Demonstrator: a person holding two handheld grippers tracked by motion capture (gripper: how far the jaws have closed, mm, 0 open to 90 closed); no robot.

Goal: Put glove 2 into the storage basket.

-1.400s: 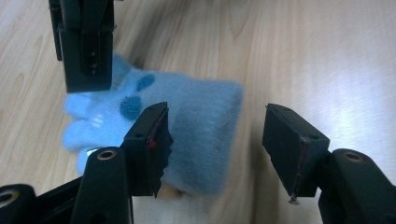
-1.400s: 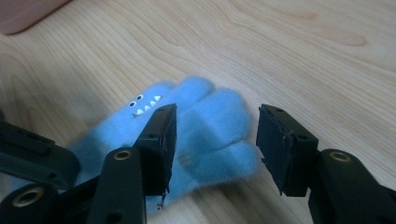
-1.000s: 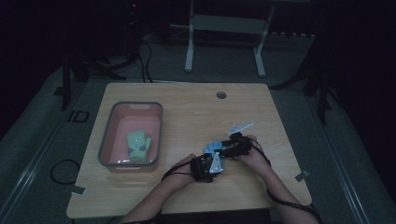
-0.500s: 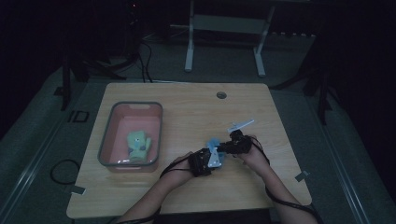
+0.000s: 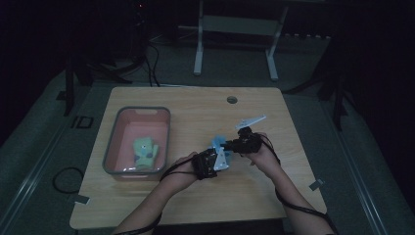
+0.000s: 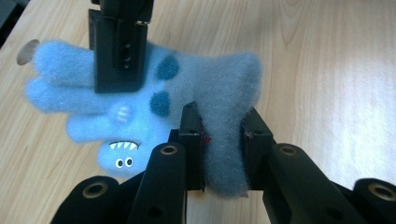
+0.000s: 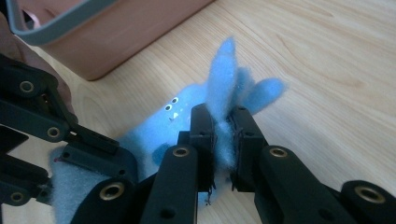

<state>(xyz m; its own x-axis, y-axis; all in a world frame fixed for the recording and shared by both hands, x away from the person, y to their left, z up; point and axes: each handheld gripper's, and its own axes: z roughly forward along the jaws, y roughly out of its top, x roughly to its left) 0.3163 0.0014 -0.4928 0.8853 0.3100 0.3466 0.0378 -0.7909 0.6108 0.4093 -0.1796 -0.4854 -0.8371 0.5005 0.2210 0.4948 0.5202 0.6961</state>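
Just right of the desk's centre, a fluffy blue monster glove [image 5: 219, 149] is hanging stretched between the two claws, clear of the wooden desk [image 5: 195, 205]. Its cuff is sitting squeezed between the pads of the left claw [image 6: 223, 140], whose jaws have just been closing and are now clamping the fabric. In the left gripper view the glove's fingers are pointing toward 9 o'clock, with dark blue spots and a small toothy face printed on it. The right claw [image 7: 223, 140] is pinching the glove's finger end, its jaws likewise having just been closing on the fleece; blue fingertips are sticking up past its pads toward 12 o'clock. In the high view the right claw is lying at about 2 o'clock from the left one. Well apart, toward 9 o'clock, a pink bin [image 5: 113, 147] with a grey rim is holding a green glove [image 5: 145, 151].
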